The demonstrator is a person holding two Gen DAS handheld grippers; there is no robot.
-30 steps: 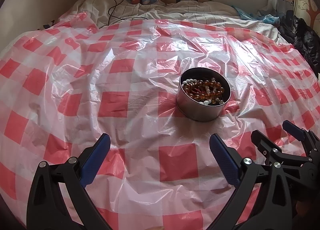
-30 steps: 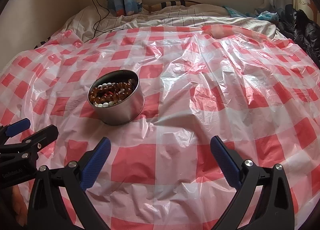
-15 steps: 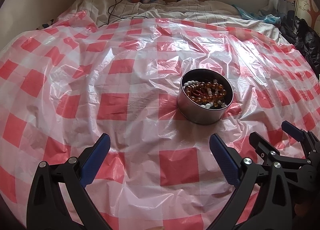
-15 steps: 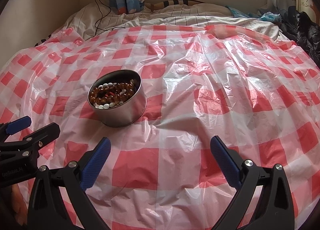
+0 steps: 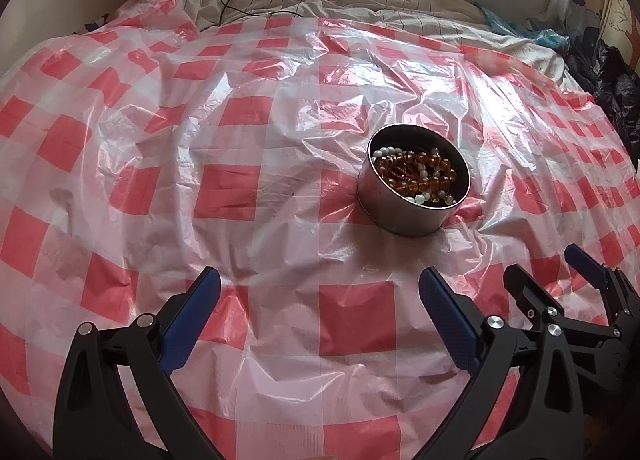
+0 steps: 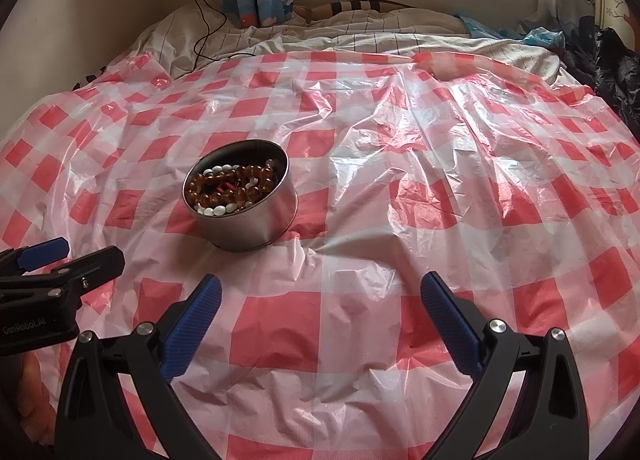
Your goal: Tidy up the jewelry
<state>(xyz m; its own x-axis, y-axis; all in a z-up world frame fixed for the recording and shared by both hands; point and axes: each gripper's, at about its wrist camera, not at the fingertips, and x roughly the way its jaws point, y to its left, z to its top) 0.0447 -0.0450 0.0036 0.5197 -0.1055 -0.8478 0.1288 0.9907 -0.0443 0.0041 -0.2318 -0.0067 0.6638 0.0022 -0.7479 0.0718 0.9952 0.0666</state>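
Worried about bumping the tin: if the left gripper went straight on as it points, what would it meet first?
Probably the checked plastic sheet. The left gripper points left of the tin, though depth is unclear.

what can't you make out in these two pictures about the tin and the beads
- Bottom of the round tin, both views: the amber beads and white beads cover it.
- How many strands there are: tangled, too small to tell.
- The red piece among them: too small to identify.
- The tin's far outer wall: hidden by the tin.
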